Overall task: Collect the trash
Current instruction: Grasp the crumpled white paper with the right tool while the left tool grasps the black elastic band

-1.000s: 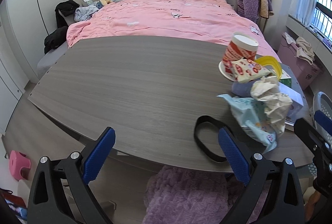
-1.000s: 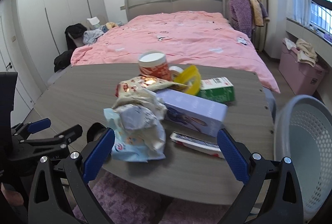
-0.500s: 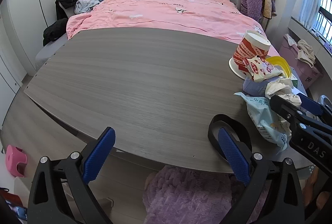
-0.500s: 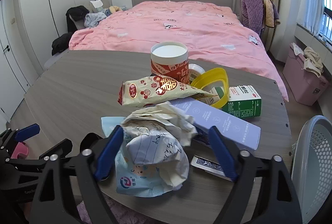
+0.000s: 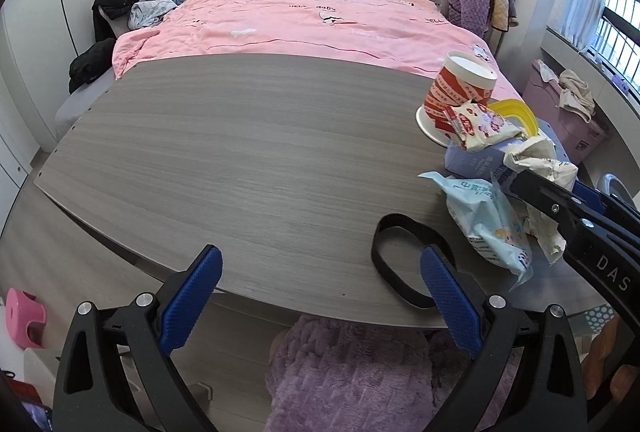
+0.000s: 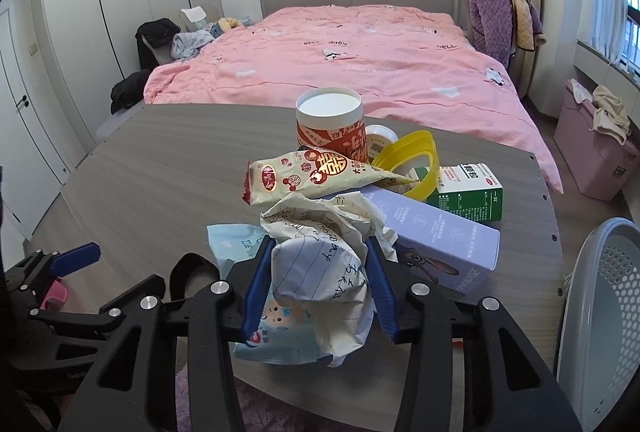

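A pile of trash lies on the grey wooden table (image 6: 160, 168). My right gripper (image 6: 318, 284) is shut on a crumpled lined paper ball (image 6: 320, 256), which rests on a light blue wipes packet (image 6: 256, 336). The paper ball (image 5: 536, 160), the packet (image 5: 488, 220) and the right gripper's fingers (image 5: 560, 200) also show in the left wrist view. Behind are a snack bag (image 6: 312, 176), a red paper cup (image 6: 330, 124), a yellow ring lid (image 6: 416, 160), a green carton (image 6: 468, 196) and a purple box (image 6: 436, 232). My left gripper (image 5: 320, 300) is open and empty at the table's near edge, beside a black band (image 5: 400, 264).
A white mesh basket (image 6: 600, 312) stands at the right of the table. A pink bed (image 6: 340, 52) lies beyond the table. A purple rug (image 5: 352, 372) lies on the floor below. A pink stool (image 5: 24, 316) stands at lower left.
My right gripper has moved forward into the pile and closed from wide open onto the crumpled paper ball. The left gripper has stayed open near the table edge.
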{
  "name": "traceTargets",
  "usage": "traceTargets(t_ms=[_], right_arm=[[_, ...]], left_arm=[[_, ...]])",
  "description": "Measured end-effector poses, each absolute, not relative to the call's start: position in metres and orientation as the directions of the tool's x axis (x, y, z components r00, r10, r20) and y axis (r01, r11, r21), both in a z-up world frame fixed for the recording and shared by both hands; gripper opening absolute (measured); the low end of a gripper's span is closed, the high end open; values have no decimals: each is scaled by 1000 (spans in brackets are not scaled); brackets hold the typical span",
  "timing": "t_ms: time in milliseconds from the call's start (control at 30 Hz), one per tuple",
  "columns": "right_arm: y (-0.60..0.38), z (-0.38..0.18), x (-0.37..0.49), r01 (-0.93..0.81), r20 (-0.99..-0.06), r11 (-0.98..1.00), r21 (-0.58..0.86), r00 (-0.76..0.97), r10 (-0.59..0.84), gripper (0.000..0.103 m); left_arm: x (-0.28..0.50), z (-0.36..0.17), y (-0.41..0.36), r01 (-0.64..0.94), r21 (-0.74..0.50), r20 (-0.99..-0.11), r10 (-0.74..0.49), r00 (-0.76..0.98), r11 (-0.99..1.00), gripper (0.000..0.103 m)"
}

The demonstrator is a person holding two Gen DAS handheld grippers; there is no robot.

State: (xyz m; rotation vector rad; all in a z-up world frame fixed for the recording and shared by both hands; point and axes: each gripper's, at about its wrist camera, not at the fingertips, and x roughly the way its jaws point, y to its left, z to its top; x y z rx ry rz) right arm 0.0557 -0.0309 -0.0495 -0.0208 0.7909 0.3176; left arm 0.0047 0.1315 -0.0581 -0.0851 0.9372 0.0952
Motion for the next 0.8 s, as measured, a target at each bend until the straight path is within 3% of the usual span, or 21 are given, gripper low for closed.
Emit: traceTargets(t_ms=[467,800], right_arm=[[-60,-29,20,-268,-657,953,142,695,293,44],[-97,-29,6,-195,-651,966,168,714,258,44]], left_arm=[[1,-68,109,-42,-81,-832,-45,553,996,95],[14,-89,96,-49,-30,-842,1,539,998,95]])
